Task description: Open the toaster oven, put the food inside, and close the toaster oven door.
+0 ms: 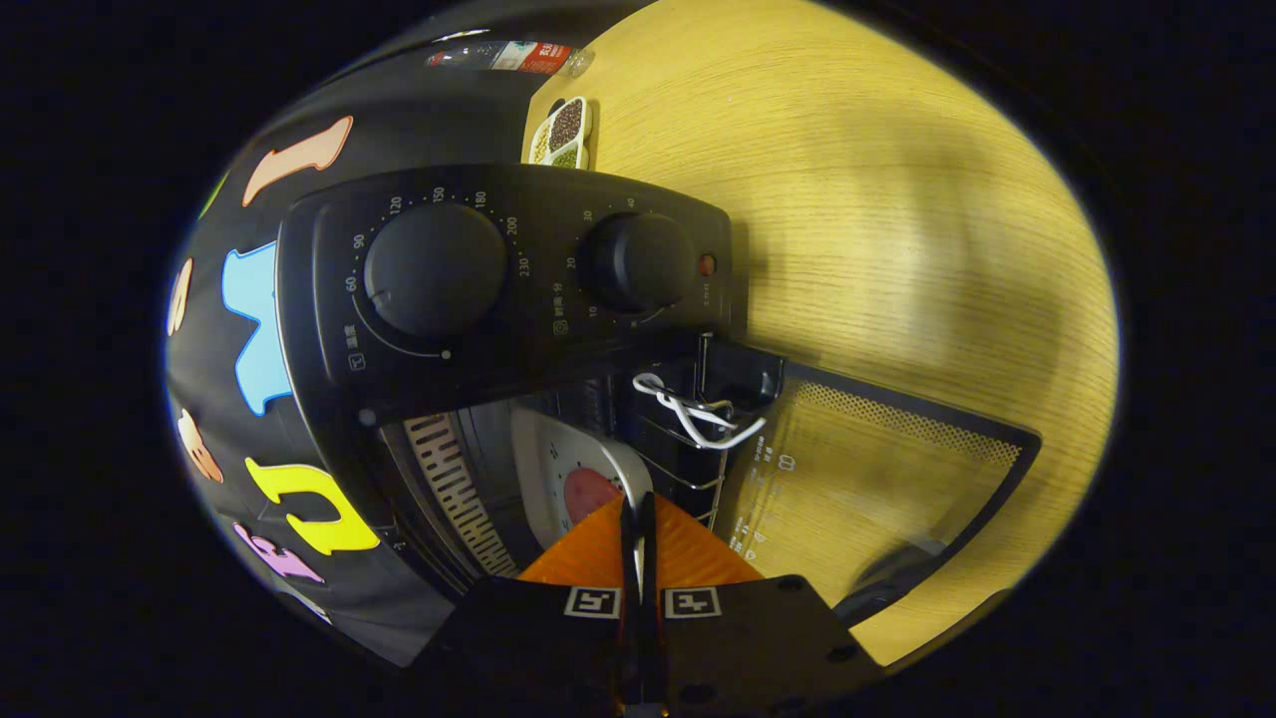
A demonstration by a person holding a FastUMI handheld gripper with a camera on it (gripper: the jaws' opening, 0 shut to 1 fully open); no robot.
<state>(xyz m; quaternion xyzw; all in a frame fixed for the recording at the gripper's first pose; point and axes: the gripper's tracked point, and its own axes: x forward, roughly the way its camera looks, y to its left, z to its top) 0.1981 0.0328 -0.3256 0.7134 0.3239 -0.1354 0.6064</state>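
**Plate Sat Inside Open Toaster Oven**

The gripper [638, 543] had its fingers pressed nearly together at the rim of a white plate [568, 464] carrying a red piece of food [588, 492], resting inside the toaster oven [498, 289]. Whether the fingers pinched the rim could not be told. The oven's glass door [877, 479] lay folded open over the wooden table [897, 199].

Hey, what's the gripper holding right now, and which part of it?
The gripper is shut on the plate's near rim, with the plate inside the open toaster oven.
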